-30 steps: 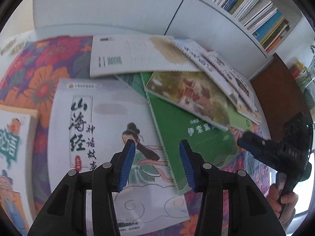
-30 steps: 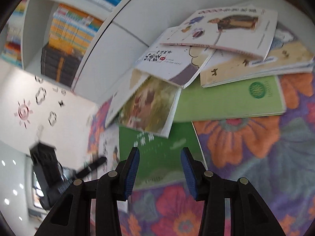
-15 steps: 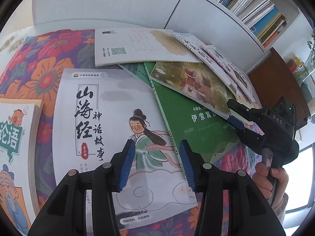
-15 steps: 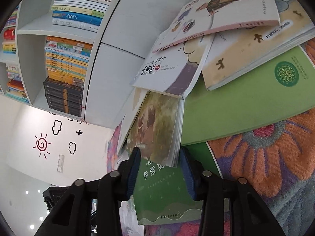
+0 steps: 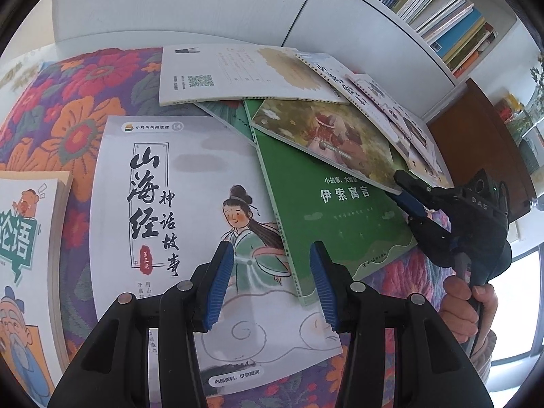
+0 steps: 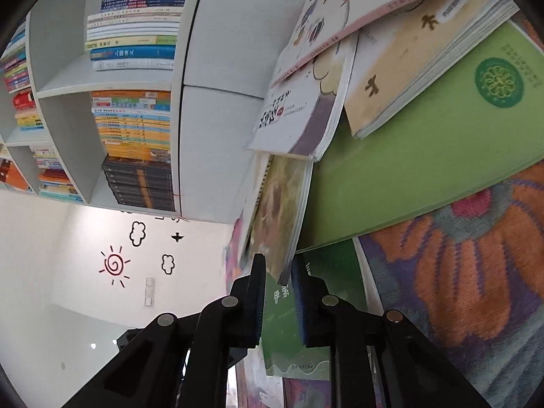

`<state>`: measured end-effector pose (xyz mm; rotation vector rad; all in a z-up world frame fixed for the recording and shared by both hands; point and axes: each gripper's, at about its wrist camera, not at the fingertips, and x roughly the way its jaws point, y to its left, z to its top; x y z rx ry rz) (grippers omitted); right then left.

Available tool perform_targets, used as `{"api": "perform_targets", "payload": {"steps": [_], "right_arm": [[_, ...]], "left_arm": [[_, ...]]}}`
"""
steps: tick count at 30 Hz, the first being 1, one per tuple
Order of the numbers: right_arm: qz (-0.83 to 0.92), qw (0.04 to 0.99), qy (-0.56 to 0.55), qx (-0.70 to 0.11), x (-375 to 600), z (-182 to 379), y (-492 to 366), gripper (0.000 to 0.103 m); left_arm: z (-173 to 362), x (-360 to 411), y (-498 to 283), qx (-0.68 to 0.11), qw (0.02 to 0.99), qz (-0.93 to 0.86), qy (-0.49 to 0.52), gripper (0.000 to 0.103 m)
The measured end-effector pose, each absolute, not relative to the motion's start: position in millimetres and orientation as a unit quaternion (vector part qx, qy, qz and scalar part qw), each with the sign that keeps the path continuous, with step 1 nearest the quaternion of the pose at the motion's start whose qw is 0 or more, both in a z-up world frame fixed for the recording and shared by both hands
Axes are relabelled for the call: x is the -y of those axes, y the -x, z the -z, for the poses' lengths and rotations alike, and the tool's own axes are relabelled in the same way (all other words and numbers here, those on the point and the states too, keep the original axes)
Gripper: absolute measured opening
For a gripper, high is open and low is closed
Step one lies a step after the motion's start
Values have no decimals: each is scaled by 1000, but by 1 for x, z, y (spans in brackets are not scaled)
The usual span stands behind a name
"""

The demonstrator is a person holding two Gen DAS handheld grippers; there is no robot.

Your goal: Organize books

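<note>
Several books lie overlapping on a floral cloth [image 5: 68, 108]. A painted-cover picture book [image 5: 326, 136] rests on a dark green book [image 5: 340, 210]. My right gripper [image 5: 403, 188] is at the picture book's near right corner. In the right wrist view its jaws are closing, and the corner of the picture book [image 6: 278, 204] sits pinched between the pads of the right gripper [image 6: 277, 272]. My left gripper [image 5: 272, 278] hovers open over a white book with a drawn girl [image 5: 153, 187], nothing between its fingers.
A white back-cover book [image 5: 238, 74] and spiral-bound books [image 5: 374, 102] overlap the pile's far side. A thick cartoon book [image 5: 23, 238] lies at the left. A light green book [image 6: 425, 142] is under a cream one [image 6: 408, 68]. Behind stands a white bookshelf [image 5: 442, 10], with a brown table [image 5: 476, 142] to the right.
My right gripper came down to the picture book's corner and its jaws narrowed onto it. The left gripper stayed where it was, still open.
</note>
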<state>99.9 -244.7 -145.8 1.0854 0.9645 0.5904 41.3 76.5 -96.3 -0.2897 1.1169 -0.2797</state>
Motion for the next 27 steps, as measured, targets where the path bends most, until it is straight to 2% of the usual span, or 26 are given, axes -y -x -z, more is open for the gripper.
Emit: {"api": "perform_targets", "payload": {"steps": [5,7,16,27], "right_arm": [[-253,713,-491,-431,240,151,-104,16],[-250,717,-490,-427,241,149,-101,7],[-266,724,-445,-455,206,133,-81,8],[-280,706,-389,-522,210,134,-2,7]], "left_arm": [[95,-76,-41,-525,829,133,137,44],[96,-77,-42,-526,829,133,139,44],[93,-91,-48,-524,830,123,147,44],[80,-98,-43,-512,838,122,144,46]]}}
